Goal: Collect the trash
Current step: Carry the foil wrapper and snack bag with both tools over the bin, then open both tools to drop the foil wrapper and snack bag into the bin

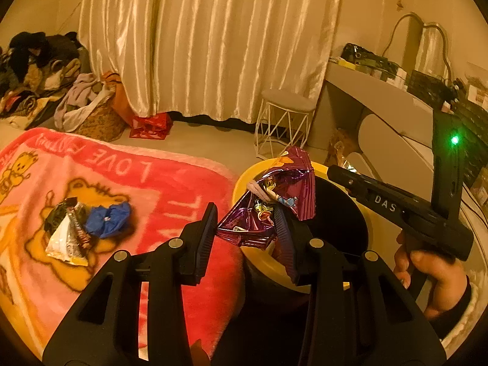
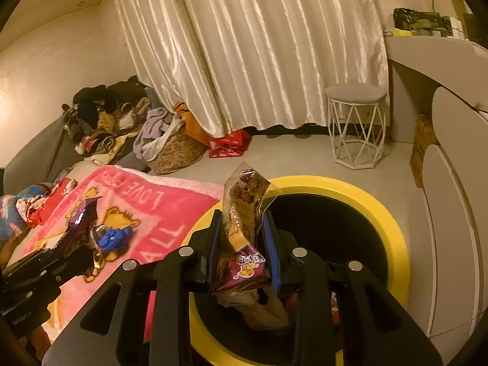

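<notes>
the purple foil wrapper (image 1: 268, 204) is pinched in the left gripper (image 1: 244, 231), the snack packet (image 2: 244, 231) clamped in the right gripper (image 2: 242, 250); both hang over the yellow-rimmed bin (image 2: 393, 228), likely for dropping. more scraps (image 1: 82, 228) wait on the pink blanket (image 1: 170, 189) (beside the bin).

I see a crumpled purple foil snack wrapper (image 1: 268, 204) hanging above the near rim of the round yellow-rimmed bin with a black liner (image 1: 363, 204), and a tall clear snack bag with orange and purple print (image 2: 244, 231) standing upright over that bin's near edge. Left of the bin, a small heap of wrappers with a crumpled blue scrap (image 1: 106, 218) lies on the pink blanket.
</notes>
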### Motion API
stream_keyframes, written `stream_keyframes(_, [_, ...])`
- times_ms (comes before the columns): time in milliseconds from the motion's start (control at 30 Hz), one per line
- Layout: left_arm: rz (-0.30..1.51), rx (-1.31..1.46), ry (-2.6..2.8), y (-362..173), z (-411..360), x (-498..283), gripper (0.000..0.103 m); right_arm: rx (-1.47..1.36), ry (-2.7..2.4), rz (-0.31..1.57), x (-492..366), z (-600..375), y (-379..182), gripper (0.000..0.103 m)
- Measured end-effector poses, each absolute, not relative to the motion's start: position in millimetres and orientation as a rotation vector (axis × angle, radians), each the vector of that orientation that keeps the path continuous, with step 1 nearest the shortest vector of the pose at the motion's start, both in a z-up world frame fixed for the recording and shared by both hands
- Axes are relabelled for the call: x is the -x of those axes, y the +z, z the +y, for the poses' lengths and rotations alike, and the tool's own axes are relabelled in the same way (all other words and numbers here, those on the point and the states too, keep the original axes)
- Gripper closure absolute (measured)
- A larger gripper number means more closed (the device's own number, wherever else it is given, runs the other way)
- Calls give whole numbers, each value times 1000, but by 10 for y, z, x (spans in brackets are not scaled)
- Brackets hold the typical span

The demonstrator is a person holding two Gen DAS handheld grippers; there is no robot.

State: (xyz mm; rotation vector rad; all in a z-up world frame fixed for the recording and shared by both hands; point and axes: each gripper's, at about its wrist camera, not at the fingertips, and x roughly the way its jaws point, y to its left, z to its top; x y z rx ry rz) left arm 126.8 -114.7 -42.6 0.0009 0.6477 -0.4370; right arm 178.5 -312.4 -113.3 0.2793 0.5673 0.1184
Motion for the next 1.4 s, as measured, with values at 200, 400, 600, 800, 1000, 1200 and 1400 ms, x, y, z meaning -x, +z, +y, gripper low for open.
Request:
stream_keyframes(200, [661, -25, -471, -491, -1317, -1302, 72, -310, 83, 583, -1804, -3302, -1191, 78])
stream_keyframes(400, [685, -46, -508, -576, -1505, -1347, 72, -337, 54, 602, -1820, -3461, -1259, 78])
stream_keyframes(600, [714, -70, -538, -682, -1681, -1438, 72, -364, 32, 622, -1831, -3598, -1328, 78])
stream_keyframes(800, [754, -84, -560, -819, -1795, -1557, 71, -390, 18, 637, -1850, -3708, -1390, 77])
stream_keyframes(1000, [785, -93, -571, -941, -1870, -1641, 71, -419, 14, 645, -1850, -3790, -1443, 76])
stream_keyframes(1200, [798, -76, -581, -989, -1881, -1692, 70, -436, 19, 651, -1887, -3819, -1462, 74])
stream_keyframes(1400, [794, -48, -584, -982, -1846, -1720, 42, -483, 8, 631, -1862, -3871, -1444, 45])
